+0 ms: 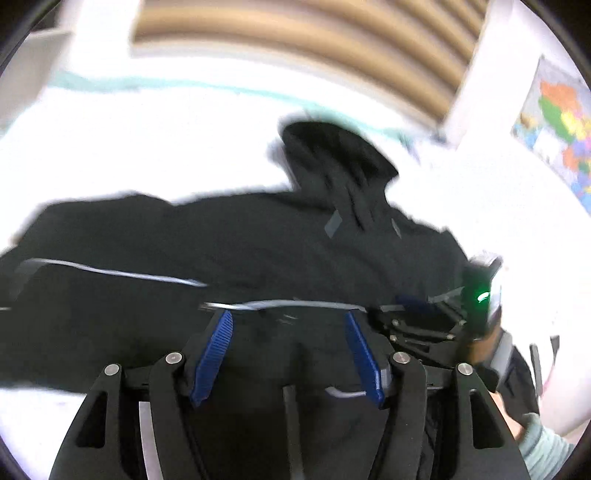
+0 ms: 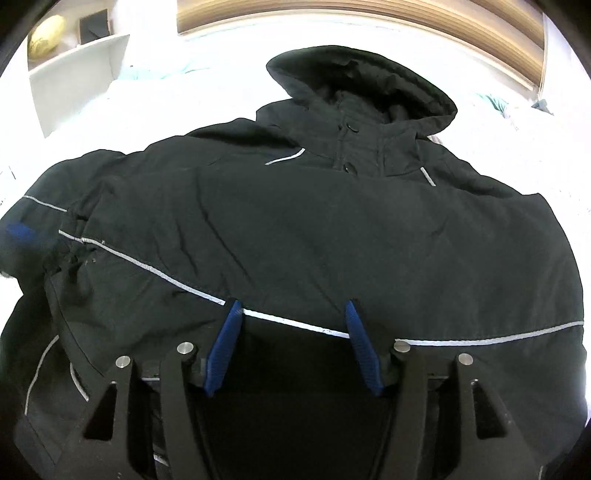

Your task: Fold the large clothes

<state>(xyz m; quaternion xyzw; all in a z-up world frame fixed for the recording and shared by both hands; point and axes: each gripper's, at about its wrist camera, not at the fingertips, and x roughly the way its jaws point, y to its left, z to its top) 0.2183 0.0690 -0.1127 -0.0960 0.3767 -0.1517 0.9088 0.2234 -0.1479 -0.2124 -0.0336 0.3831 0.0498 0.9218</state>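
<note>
A black hooded jacket (image 2: pixel 295 221) with grey reflective stripes lies front up on a white bed (image 2: pixel 184 99), its hood (image 2: pixel 362 85) at the far end. A sleeve seems folded across its chest. My right gripper (image 2: pixel 293 308) stands open just above the lower part, with a stripe running between its blue pads (image 2: pixel 225 350); nothing is pinched. The left wrist view is blurred. There my left gripper (image 1: pixel 288 317) is open over the jacket (image 1: pixel 221 240), close to a stripe. The right gripper (image 1: pixel 424 321) shows beside it on the right, held by a hand in a pale sleeve (image 1: pixel 543 446).
A wooden slatted headboard (image 2: pixel 369 22) runs behind the bed. A white shelf (image 2: pixel 74 70) with a yellow object (image 2: pixel 46 37) stands at the far left. A coloured map (image 1: pixel 557 129) hangs on the right wall. Teal fabric (image 1: pixel 110 83) lies along the bed's far edge.
</note>
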